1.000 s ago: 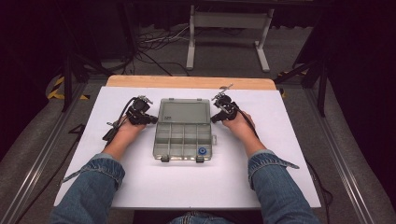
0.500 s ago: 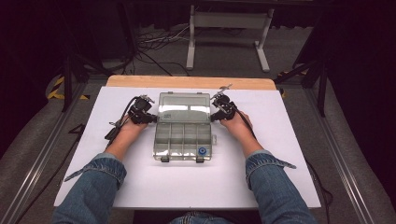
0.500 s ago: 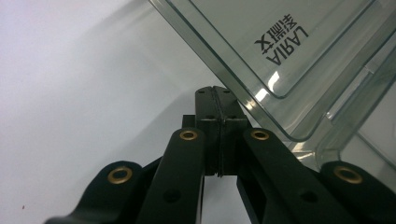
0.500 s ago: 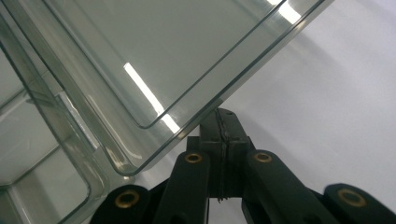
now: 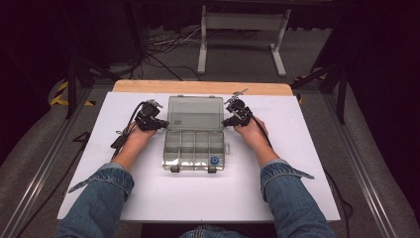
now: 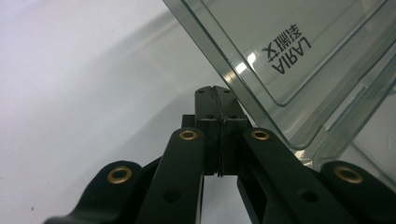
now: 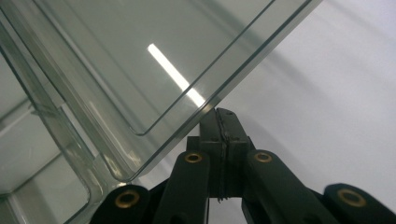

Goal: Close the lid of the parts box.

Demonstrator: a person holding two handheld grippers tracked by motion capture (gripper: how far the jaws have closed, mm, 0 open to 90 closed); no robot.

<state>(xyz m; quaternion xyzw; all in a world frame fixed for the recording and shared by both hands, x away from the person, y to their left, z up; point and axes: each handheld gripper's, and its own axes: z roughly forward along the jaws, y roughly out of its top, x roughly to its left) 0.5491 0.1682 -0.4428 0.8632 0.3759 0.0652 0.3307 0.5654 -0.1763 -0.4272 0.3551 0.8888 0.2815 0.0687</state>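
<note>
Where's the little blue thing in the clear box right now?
In the high view, the blue piece sits in the clear box's near right corner compartment, beside the right front latch.

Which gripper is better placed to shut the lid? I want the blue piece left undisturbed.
Left, marginally: both shut grippers, left gripper and right gripper, flank the raised lid evenly, but the blue piece lies in the tray's near right compartment.

L tool (image 6: 217, 100) closed beside lid (image 6: 280, 56).
</note>
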